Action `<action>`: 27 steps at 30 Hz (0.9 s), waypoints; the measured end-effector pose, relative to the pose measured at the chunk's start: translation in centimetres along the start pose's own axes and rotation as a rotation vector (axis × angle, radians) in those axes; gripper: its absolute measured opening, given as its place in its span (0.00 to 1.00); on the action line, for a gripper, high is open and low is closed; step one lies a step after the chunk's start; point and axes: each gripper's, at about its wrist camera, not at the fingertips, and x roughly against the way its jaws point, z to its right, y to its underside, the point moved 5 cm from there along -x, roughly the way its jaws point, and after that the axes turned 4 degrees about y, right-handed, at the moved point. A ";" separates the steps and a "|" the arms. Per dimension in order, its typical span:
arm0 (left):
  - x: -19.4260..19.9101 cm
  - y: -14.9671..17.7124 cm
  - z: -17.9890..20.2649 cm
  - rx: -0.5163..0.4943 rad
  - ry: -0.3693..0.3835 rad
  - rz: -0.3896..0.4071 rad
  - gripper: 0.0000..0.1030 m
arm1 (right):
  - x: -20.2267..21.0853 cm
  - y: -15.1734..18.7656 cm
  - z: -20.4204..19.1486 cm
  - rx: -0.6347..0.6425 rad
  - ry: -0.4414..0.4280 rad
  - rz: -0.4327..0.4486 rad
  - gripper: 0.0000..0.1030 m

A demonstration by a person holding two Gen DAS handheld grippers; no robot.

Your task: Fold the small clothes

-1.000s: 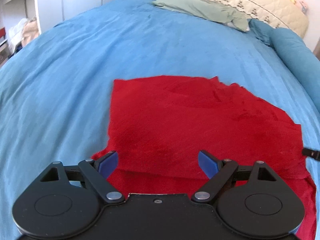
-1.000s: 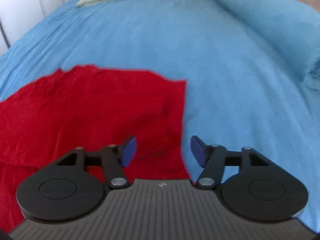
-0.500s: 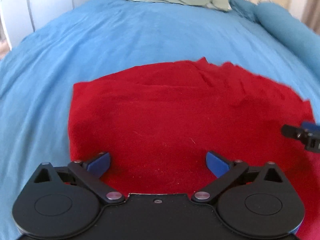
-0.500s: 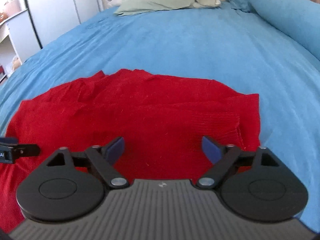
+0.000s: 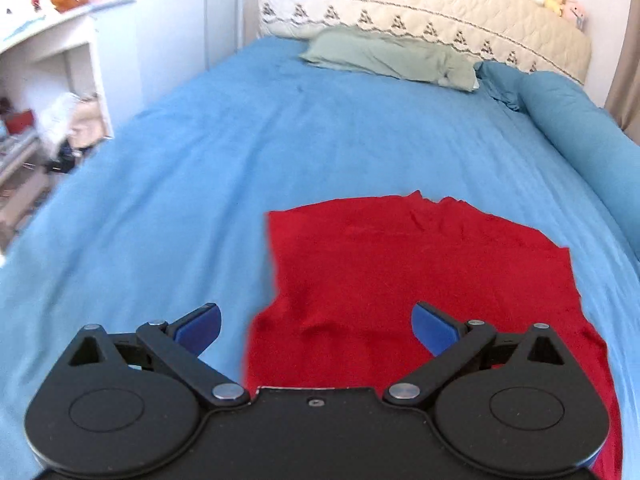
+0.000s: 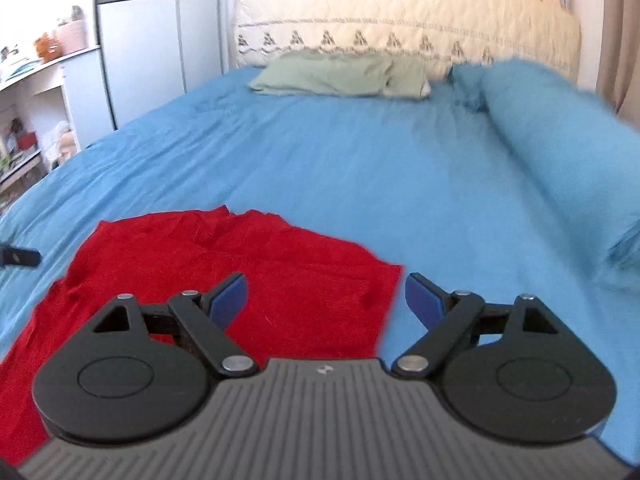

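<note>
red cloth (image 5: 420, 280) lies flat on the blue bed cover (image 5: 280, 152), folded into a rough rectangle with a small notch on its far edge. in the left wrist view it fills the 5 o'clock part of the picture; in the right wrist view the cloth (image 6: 224, 280) sits toward 7 o'clock, its right edge running down between the blue pads.

left gripper (image 5: 316, 324) is spread wide with nothing between its fingers, poised above the cloth's left edge and not touching it. right gripper (image 6: 326, 300) is likewise spread wide and empty, above the cloth's right edge. a dark tip of the left gripper shows at 9 o'clock in the right wrist view.

compared with a second ago, both grippers have opened further and pulled up and back from the cloth, so much more of the bed and room now shows. the cloth looks smaller and tidier than before, and the fold line seen earlier near the left gripper is no longer in view.

further out, a green pillow (image 5: 388, 58) lies at 12 o'clock by the cream headboard (image 5: 420, 4), a blue bolster (image 5: 576, 128) at 2 o'clock, white shelves (image 5: 48, 92) at 10 o'clock.
</note>
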 end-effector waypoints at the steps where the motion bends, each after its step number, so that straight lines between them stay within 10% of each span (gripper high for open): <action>1: 1.9 0.7 -0.2 0.000 -0.016 -0.003 1.00 | 2.0 -0.1 0.5 0.015 0.001 0.002 0.99; 12: 12.9 12.0 -0.2 0.101 -0.034 -0.178 1.00 | 20.2 8.2 3.3 -0.055 0.016 -0.169 0.99; 27: 9.1 23.7 -2.9 0.207 -0.063 -0.317 0.80 | 17.4 25.3 0.0 -0.170 -0.019 -0.435 0.98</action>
